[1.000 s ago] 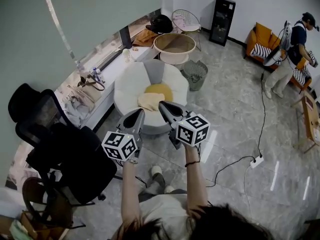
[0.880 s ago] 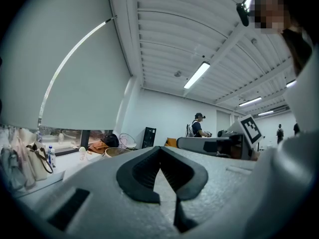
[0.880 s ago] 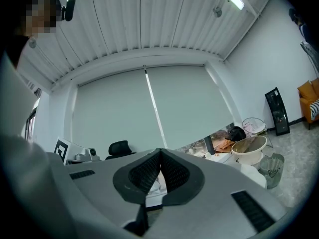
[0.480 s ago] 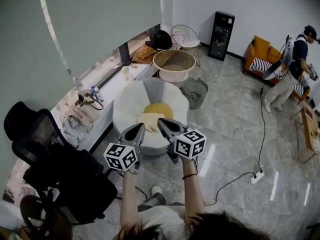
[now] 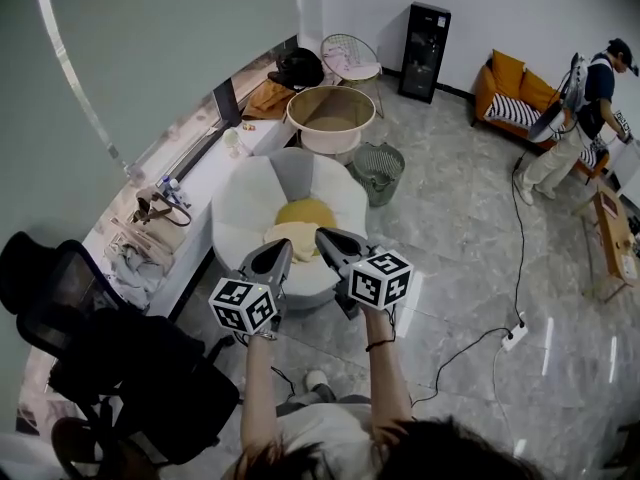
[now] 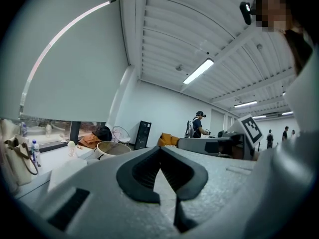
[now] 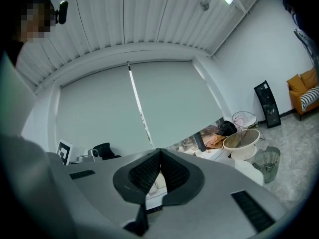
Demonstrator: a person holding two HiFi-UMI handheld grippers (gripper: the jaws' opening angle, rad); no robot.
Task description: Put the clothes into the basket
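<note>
A cream garment [image 5: 291, 239] lies on a yellow cushion [image 5: 307, 212] in the seat of a round white chair [image 5: 245, 203]. Behind the chair stands a wide beige basket [image 5: 330, 118], which also shows in the left gripper view [image 6: 112, 149] and the right gripper view [image 7: 242, 141]. My left gripper [image 5: 282, 247] and right gripper [image 5: 322, 236] are held side by side at the chair's near rim, just short of the garment. Both point level. In their own views the left gripper [image 6: 159, 148] and the right gripper [image 7: 159, 152] have their tips together with nothing between them.
A mesh wastebin [image 5: 375, 171] stands right of the chair. A black office chair [image 5: 110, 368] is at my left. The window ledge [image 5: 195, 183] holds a bag, grey clothes and an orange garment [image 5: 268, 98]. A cable with a power strip [image 5: 514, 336] crosses the floor. A person [image 5: 575, 118] stands by an orange sofa.
Both grippers have moved forward to the white chair's near rim, still side by side and still shut. The chair and the basket now sit nearer in the head view.
</note>
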